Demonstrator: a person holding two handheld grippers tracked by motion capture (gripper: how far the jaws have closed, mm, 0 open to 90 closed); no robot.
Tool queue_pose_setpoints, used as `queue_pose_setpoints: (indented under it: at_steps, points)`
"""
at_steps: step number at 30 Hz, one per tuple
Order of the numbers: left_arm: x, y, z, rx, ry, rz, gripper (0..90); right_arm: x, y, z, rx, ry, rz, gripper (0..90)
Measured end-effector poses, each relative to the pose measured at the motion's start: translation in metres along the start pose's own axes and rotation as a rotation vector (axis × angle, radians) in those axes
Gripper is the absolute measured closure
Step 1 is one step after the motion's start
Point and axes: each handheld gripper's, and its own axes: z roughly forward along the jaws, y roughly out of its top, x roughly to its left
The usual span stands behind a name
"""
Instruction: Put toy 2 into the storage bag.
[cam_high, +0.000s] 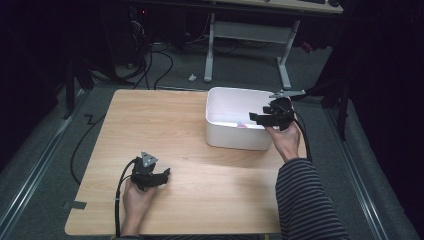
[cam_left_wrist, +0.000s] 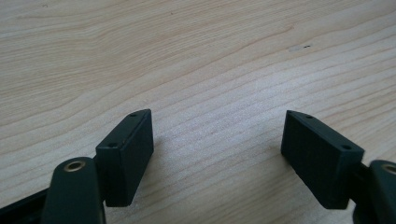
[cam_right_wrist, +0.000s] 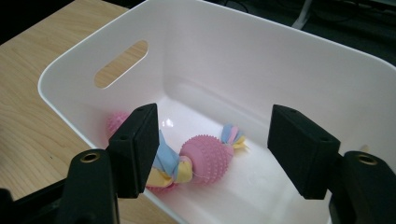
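Right gripper hanging over bin, jaws apart, gripping nothing; left gripper hovering wide open, empty, over table. Toy lying on bin floor, looking light and squashy: nubby pink balls, soft knotted cloth. Judging the knot beside the ball the surest place for pinching.

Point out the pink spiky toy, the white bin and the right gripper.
pink spiky toy (cam_right_wrist: 205, 158), right gripper view, on the middle ball.
white bin (cam_right_wrist: 261, 51), right gripper view, on the far wall.
right gripper (cam_right_wrist: 212, 149), right gripper view, midway between its fingertips.

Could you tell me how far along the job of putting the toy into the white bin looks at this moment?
Mostly done, it seems: the pink knobbly ball toy with fabric knots already lies on the floor of the white bin. The right gripper hangs above it with jaws apart, holding nothing. The left gripper rests open on the wooden table. What is probably left is drawing the right hand back.
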Motion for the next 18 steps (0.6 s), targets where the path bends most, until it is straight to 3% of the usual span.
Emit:
queue_pose_setpoints:
  at_steps: [8, 18]
  points:
    - [0.0, 0.0, 0.0, 0.0, 0.0, 0.0, 25.6, -0.001, -0.014, -0.03, -0.055, 0.004, 0.001, 35.1]
    - [0.0, 0.0, 0.0, 0.0, -0.001, 0.001, 25.6, -0.001, -0.033, -0.059, -0.083, 0.002, 0.003, 35.8]
